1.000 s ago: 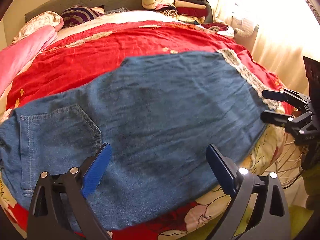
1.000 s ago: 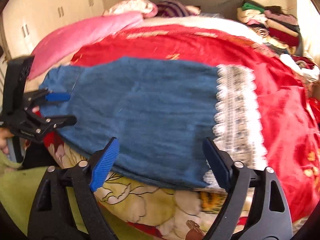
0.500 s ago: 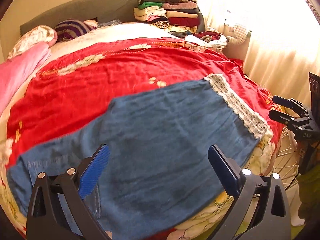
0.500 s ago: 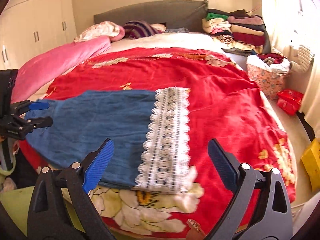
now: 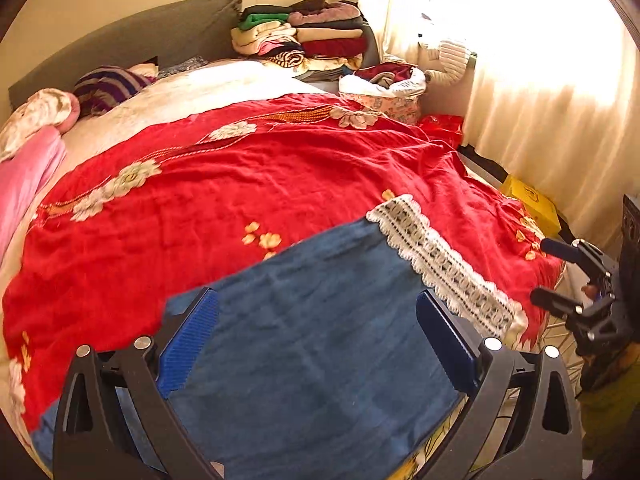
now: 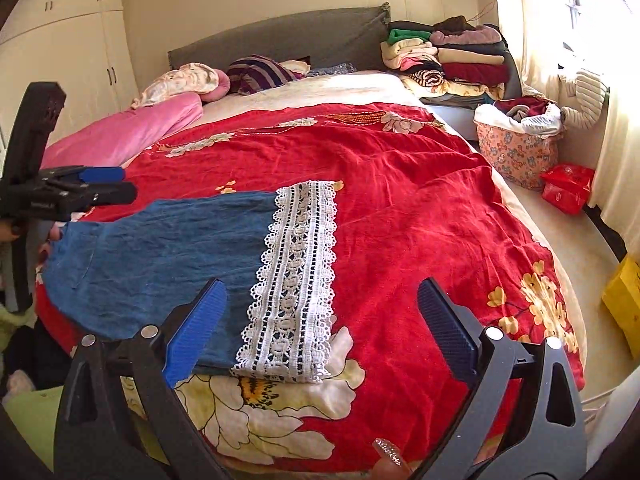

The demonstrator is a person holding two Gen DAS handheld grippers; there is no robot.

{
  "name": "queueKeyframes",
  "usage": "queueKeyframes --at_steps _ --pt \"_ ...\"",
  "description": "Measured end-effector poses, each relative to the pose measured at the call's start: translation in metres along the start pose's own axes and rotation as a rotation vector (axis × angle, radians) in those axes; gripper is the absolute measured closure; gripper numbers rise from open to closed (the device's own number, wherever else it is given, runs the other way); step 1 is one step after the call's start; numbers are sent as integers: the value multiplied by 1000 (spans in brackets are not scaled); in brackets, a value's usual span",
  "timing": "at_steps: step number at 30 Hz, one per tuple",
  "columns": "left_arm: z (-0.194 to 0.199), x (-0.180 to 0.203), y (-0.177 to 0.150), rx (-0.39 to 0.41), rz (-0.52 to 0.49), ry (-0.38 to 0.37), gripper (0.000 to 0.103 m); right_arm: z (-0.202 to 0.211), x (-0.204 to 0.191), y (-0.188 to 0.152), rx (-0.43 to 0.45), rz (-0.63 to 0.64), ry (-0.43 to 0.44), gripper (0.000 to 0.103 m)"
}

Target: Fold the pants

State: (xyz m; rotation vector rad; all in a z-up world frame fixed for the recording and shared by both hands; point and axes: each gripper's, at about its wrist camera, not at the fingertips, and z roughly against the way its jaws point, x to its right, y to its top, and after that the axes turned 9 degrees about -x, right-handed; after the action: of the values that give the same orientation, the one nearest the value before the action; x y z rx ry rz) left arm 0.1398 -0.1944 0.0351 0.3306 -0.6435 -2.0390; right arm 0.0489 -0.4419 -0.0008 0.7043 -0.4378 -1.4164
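Blue denim pants (image 5: 320, 340) with a white lace hem (image 5: 444, 268) lie flat near the front edge of a bed with a red floral cover (image 5: 248, 184). My left gripper (image 5: 318, 340) is open and empty above the denim. My right gripper (image 6: 320, 328) is open and empty above the lace hem (image 6: 296, 272) and the red cover; the denim (image 6: 168, 256) stretches to its left. The right gripper also shows in the left wrist view (image 5: 560, 276), beyond the hem end. The left gripper shows in the right wrist view (image 6: 106, 184), above the far left end of the pants.
A stack of folded clothes (image 6: 448, 56) sits at the bed's far right corner. A floral basket of laundry (image 6: 520, 140), a red bag (image 6: 568, 188) and a yellow box (image 6: 624, 300) stand on the floor at the right. Pink bedding (image 6: 128, 132) lies at the left.
Both grippers have pulled back and risen from the pants, so both views now take in more of the bed. Both stay open. The pants have not moved.
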Motion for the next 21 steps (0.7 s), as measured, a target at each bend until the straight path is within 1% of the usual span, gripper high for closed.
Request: queueKeyframes --at_steps 5,13,18,21 --pt "-20 14 25 -20 -34 -13 5 -7 2 -5 -12 -14 19 12" --pt "-69 26 59 -75 -92 -15 5 -27 2 -18 -54 -58 47 12" --pt "-94 27 72 -95 -96 -47 5 -43 -1 -25 -87 -88 94 12" --pt "-106 28 78 -90 -96 -56 5 -48 -3 -26 -96 -95 104 12"
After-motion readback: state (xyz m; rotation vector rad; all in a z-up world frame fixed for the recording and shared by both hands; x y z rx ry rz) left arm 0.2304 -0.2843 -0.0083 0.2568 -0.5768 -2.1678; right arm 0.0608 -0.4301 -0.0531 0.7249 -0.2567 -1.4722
